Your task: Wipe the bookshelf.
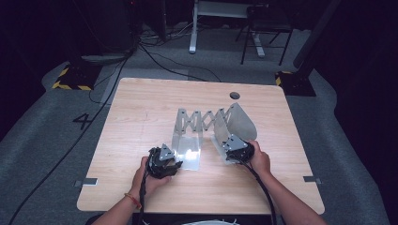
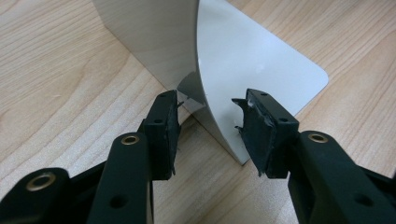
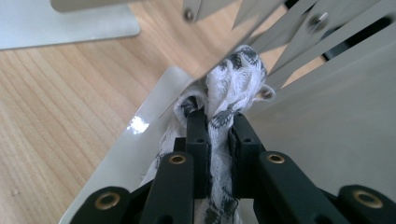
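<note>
A silver expanding metal rack (image 1: pixel 206 119) with a scissor lattice stands mid-table. Its left end has an upright plate (image 2: pixel 154 37) on a flat base (image 2: pixel 261 60). My left gripper (image 2: pixel 210 112) is open, its jaws standing on either side of that upright plate's lower near corner, with a gap to the right pad. In the high view the left gripper (image 1: pixel 174 161) sits at the near edge of the left base. My right gripper (image 3: pixel 219 126) is shut on a white and grey cloth (image 3: pixel 236 74), bunched against the right end plate (image 3: pixel 336 126) under the lattice (image 3: pixel 289 28).
The wooden table (image 1: pixel 141 122) has a round cable hole (image 1: pixel 234 95) at its far right. The rack's right base plate (image 3: pixel 126 154) lies under the cloth. Cables trail from both grippers toward the near edge. Chair and desk legs stand on the floor beyond.
</note>
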{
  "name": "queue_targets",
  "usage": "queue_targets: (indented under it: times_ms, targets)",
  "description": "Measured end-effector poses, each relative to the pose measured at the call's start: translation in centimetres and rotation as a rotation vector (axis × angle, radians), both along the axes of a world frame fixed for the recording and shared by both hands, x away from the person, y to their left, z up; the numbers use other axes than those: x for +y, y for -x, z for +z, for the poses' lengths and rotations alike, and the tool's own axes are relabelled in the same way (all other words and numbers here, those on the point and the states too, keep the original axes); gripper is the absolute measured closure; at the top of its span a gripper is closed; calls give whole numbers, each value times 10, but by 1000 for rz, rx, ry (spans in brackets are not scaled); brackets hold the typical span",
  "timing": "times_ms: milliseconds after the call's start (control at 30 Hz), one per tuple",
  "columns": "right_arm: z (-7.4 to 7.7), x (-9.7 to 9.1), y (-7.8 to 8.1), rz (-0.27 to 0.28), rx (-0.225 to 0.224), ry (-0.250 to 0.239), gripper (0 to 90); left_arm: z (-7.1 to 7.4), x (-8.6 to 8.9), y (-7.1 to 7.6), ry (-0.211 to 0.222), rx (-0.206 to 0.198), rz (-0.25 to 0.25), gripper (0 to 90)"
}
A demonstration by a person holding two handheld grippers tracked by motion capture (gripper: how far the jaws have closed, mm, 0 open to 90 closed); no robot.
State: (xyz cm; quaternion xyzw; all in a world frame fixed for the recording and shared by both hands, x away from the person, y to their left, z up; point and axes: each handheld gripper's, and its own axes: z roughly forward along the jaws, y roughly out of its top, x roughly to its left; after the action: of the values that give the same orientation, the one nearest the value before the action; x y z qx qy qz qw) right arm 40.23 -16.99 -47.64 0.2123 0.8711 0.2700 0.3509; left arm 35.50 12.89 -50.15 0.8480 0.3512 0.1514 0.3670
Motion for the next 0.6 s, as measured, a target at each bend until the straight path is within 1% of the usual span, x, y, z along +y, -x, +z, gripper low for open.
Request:
queue_targets:
  times_ms: [33, 67, 133, 167, 267, 333, 400, 433, 500, 533, 567, 600]
  targets:
    - [-4, 0, -1, -9, 41, -35, 816, 0, 0, 0, 0, 2, -1, 561]
    - [-7, 1, -1, -11, 71, -43, 815, 0, 0, 0, 0, 2, 0, 559]
    - [-8, 3, 1, -3, 59, -10, 816, 0, 0, 0, 1, 3, -1, 558]
    - [-7, 3, 1, 0, 63, -6, 816, 0, 0, 0, 1, 3, -1, 558]
    - [-9, -1, -1, 5, 104, -17, 817, 0, 0, 0, 0, 0, -2, 558]
    - [-8, -4, 1, 29, 132, -21, 817, 0, 0, 0, -2, -3, -6, 558]
    - [-7, -4, 4, 56, 154, -8, 817, 0, 0, 0, 1, 2, -4, 558]
    - [-5, -5, 8, 85, 178, -4, 817, 0, 0, 0, 2, 3, -5, 557]
    - [-3, -5, 13, 126, 205, 8, 817, 0, 0, 0, 2, -2, -6, 557]
    - [-2, -5, 16, 148, 230, 7, 816, 0, 0, 0, 1, -2, -7, 556]
    - [-1, -5, 19, 161, 251, 3, 816, 0, 0, 0, 2, -2, -5, 556]
    - [0, -5, 21, 163, 256, 9, 816, 0, 0, 0, -1, -2, -4, 556]
